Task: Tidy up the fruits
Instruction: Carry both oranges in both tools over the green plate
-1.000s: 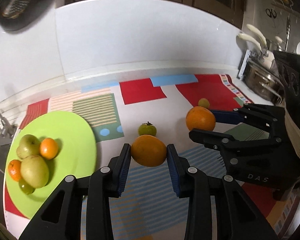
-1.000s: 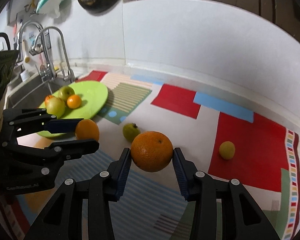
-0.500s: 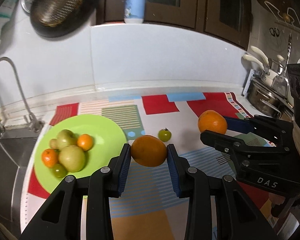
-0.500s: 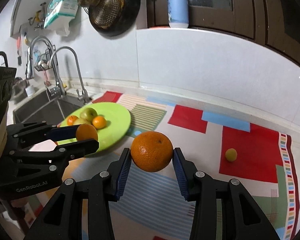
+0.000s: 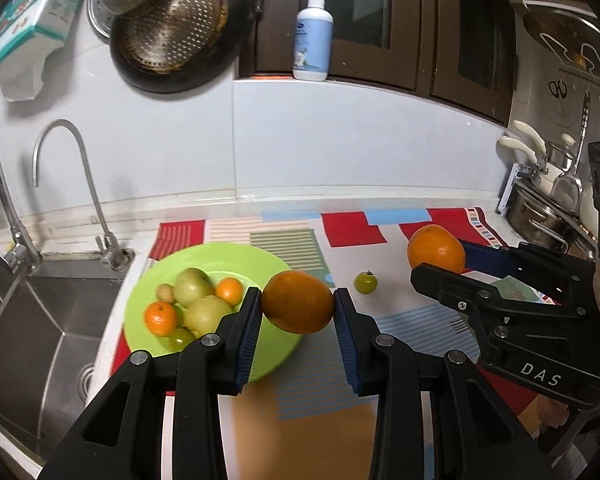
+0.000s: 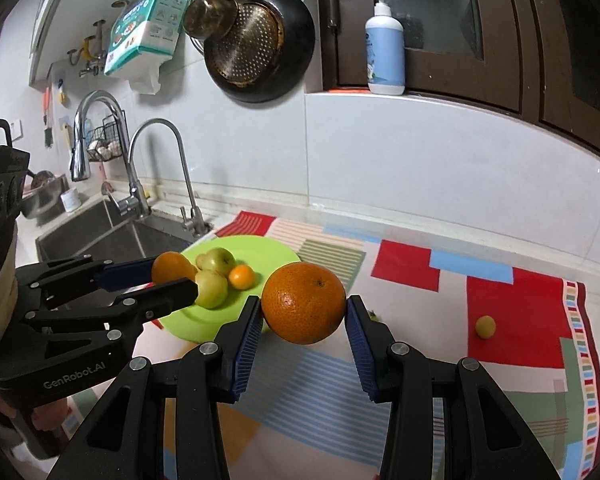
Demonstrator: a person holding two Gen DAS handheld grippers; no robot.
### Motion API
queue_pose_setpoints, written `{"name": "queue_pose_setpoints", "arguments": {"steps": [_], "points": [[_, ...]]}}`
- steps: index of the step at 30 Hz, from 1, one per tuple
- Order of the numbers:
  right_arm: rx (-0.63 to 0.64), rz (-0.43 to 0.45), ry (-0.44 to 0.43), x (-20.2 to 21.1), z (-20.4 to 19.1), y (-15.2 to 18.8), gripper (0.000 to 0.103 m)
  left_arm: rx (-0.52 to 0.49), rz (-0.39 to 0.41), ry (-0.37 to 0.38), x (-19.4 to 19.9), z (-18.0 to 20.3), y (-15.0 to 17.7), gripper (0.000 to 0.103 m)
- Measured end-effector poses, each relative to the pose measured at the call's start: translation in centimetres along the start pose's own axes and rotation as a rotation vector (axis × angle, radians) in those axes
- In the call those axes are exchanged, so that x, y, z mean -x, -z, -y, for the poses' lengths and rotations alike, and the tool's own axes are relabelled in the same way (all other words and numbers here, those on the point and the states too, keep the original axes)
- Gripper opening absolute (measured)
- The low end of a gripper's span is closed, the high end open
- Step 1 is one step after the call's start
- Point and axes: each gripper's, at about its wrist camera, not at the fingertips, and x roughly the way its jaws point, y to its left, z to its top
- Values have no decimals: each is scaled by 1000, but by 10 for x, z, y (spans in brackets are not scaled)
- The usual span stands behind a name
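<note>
A round lime-green plate (image 5: pixel 260 258) of fruit is sitting at nine o'clock. The left gripper (image 5: pixel 296 314) is clamping a smooth orange (image 5: pixel 298 302) over its rim; the right gripper (image 6: pixel 303 314) is gripping a dimpled orange (image 6: pixel 304 302) at three o'clock.

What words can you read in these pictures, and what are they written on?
"DAS" – on the right gripper, seen from the left wrist view.
"GenRobot.AI" – on the left gripper, seen from the right wrist view.
Tissue pack on the wall: printing too small to read.
Pump bottle on the ledge: label too blurred to read.
Nothing else carries readable text.
</note>
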Motion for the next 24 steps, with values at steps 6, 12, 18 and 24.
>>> {"name": "queue_pose_setpoints", "arguments": {"steps": [6, 12, 18, 24], "points": [[-18, 19, 7, -6, -21, -7, 43, -18, 8, -26, 6, -24, -6, 36], [-41, 26, 11, -20, -42, -13, 43, -39, 6, -40, 2, -50, -12, 36], [-64, 21, 21, -39, -55, -22, 43, -47, 10, -28, -10, -71, -22, 36], [-75, -1, 25, -66, -60, -31, 43, -58, 3, -19, -29, -88, -32, 36]]}}
